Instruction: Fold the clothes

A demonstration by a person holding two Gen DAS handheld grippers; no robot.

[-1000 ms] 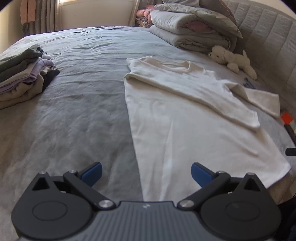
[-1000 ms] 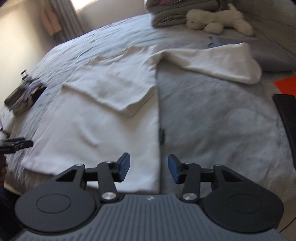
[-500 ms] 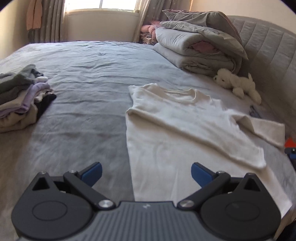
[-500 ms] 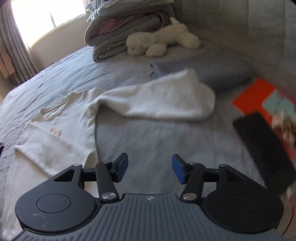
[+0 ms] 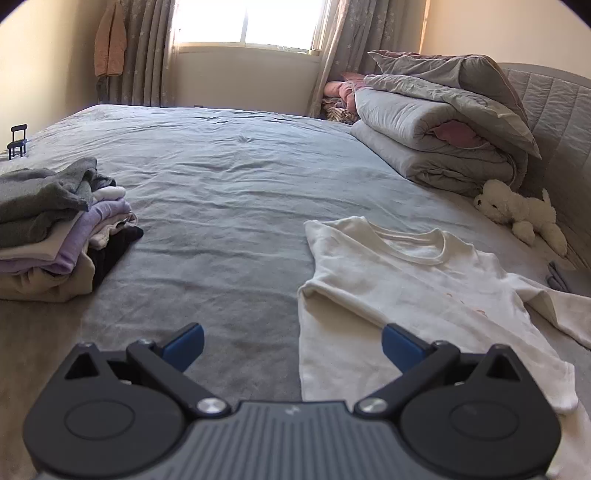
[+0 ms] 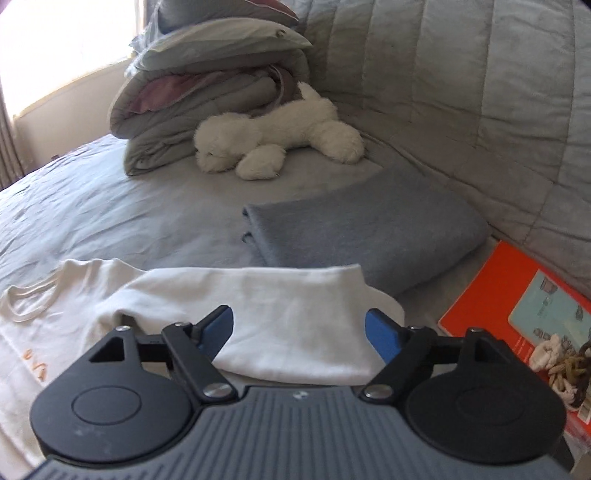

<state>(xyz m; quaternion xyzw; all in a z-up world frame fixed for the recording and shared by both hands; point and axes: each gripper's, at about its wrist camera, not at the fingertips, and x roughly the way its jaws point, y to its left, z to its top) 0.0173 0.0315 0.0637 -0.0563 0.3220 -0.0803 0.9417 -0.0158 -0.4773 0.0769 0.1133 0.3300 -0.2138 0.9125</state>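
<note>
Fingertips hide sleeve edge

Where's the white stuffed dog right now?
The white stuffed dog lies near the headboard, against the folded duvet pile, beyond the folded grey cloth; upper centre of the right wrist view.

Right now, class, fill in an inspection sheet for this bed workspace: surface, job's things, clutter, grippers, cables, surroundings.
Surface: grey bed, sheet wrinkled.
Job's things: white shirt lies flat, one sleeve folded in, the other sleeve spread out; folded pile at the left.
Clutter: plush dog, grey cloth, orange box, rolled duvets.
Grippers: left hand-held gripper open, empty; right hand-held gripper open above the sleeve, jaws just opening.
Cables: nothing seen.
Surroundings: window, curtains, padded headboard.
</note>
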